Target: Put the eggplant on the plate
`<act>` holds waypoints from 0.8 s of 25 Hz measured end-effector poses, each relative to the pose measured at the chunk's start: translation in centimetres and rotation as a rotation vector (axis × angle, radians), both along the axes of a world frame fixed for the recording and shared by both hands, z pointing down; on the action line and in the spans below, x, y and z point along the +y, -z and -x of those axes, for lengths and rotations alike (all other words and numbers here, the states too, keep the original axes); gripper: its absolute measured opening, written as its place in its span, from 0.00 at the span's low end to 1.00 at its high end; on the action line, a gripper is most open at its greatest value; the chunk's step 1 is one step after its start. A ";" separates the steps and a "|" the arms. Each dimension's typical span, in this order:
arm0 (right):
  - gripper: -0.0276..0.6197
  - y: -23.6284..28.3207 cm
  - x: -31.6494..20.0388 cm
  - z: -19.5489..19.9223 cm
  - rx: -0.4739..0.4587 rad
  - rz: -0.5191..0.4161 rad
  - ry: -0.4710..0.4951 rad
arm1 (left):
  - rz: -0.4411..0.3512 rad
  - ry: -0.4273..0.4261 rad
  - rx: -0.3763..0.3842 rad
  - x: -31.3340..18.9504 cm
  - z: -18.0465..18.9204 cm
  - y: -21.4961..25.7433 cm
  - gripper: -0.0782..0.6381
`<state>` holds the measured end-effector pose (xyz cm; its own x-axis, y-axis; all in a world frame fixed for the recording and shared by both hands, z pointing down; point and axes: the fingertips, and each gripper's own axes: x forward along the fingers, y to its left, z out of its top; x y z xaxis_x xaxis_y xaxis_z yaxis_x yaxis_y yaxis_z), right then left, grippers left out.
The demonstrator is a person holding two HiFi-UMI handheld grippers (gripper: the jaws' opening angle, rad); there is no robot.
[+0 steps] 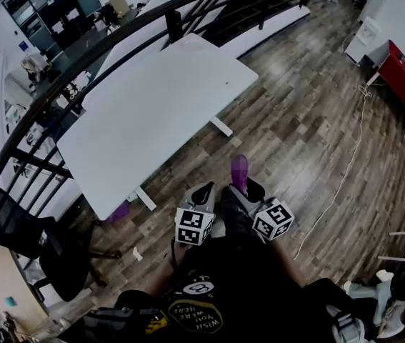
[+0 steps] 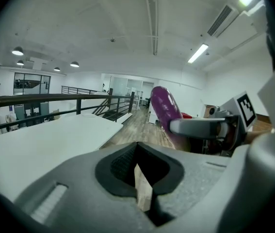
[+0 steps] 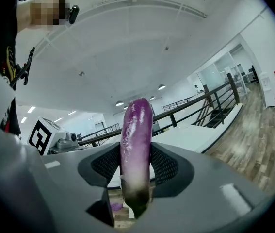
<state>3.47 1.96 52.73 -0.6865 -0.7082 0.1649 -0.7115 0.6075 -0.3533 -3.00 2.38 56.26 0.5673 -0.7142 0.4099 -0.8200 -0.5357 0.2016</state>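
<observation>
one eggplant (image 3: 136,140), base hidden, pinched by right hand-held gripper (image 3: 136,181), left hand-held gripper (image 2: 143,186) closed

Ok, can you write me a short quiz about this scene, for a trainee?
1. True or false: the right gripper holds the eggplant.
2. What is between the jaws of the left gripper? A) an eggplant B) nothing C) a cup
3. Fill in: the white table stands on a ____ floor.
Key: 1 true; 2 B; 3 wooden.
</observation>
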 end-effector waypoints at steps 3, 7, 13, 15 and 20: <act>0.35 0.0 -5.9 -1.4 -0.016 -0.006 0.023 | 0.008 -0.002 -0.016 -5.7 -2.0 -0.4 0.12; 0.35 0.3 -13.6 -3.4 -0.033 0.006 0.073 | 0.023 -0.012 -0.039 -13.6 -5.4 -0.1 0.12; 0.35 0.1 -22.6 -6.8 0.005 0.007 0.128 | 0.048 -0.014 -0.051 -21.6 -9.0 0.0 0.12; 0.35 -0.3 -24.8 -8.2 0.014 0.007 0.119 | 0.046 -0.031 -0.063 -23.2 -10.2 0.0 0.12; 0.35 -1.0 -28.5 -8.8 0.000 0.022 0.104 | 0.023 -0.015 -0.070 -27.4 -10.5 0.3 0.12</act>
